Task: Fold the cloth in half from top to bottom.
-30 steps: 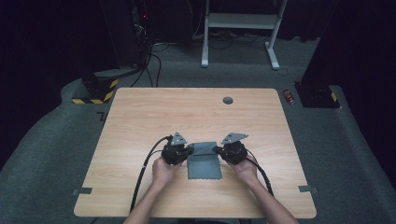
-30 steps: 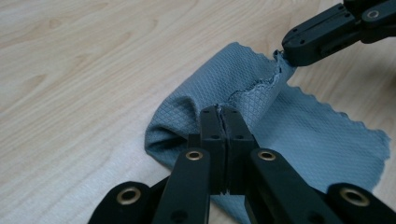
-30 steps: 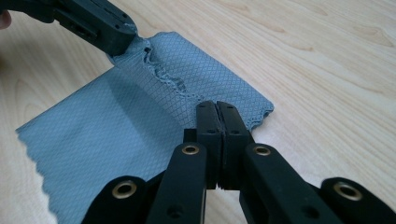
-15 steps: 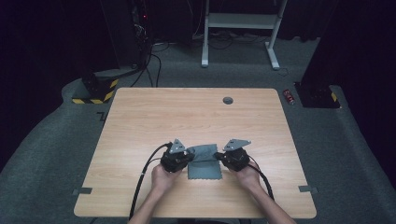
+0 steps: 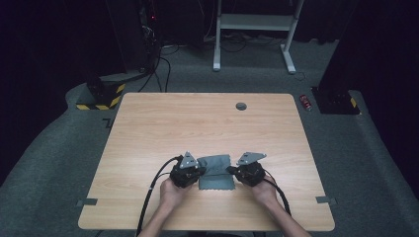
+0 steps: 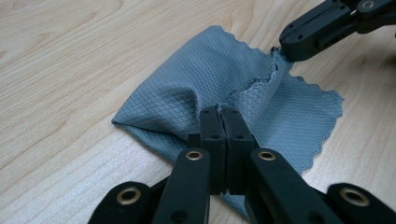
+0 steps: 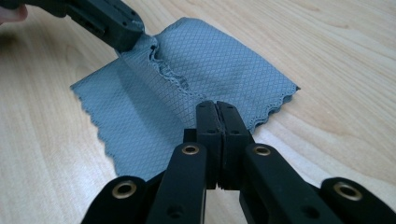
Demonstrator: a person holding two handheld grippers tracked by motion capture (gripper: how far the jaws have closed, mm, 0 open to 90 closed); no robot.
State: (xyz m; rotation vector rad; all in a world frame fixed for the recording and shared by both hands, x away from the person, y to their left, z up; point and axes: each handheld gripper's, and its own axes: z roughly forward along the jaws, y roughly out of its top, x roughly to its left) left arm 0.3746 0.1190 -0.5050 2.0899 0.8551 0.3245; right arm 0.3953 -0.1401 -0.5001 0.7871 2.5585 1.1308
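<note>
From above, your table (image 5: pixel 207 123) sits in a bright pool of light while the room around it falls almost black. In both gripper views the light is soft and even; beyond your jaws the cloth (image 6: pixel 219 79) is sharp, its weave clear. The jaws blur near the bottom edge, and the wood glares palely.

The grey cloth's (image 6: pixel 196 88) near corner is hidden behind the left hand-held gripper (image 6: pixel 222 110).
</note>
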